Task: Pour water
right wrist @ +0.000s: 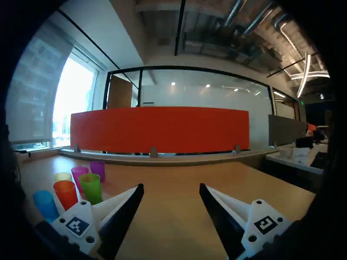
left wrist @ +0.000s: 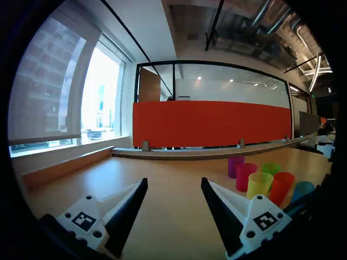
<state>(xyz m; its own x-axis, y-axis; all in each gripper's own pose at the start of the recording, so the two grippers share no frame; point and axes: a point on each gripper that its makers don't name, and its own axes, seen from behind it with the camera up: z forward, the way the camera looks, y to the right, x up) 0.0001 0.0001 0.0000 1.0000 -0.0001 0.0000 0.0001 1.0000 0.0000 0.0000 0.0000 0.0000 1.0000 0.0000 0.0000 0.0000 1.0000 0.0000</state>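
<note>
Left claw (left wrist: 174,180) wide open, empty, above the worktop (left wrist: 143,171). Right claw (right wrist: 171,186) also wide open, nothing held. Coloured cups (left wrist: 259,184) stand upright, clustered at lower right in left gripper view; same cups (right wrist: 91,187) at lower left in right gripper view. They sit between the claws, neither clearly nearer.

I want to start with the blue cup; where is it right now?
In the right gripper view, the blue cup stands low left on the table, beside the orange cup.
</note>
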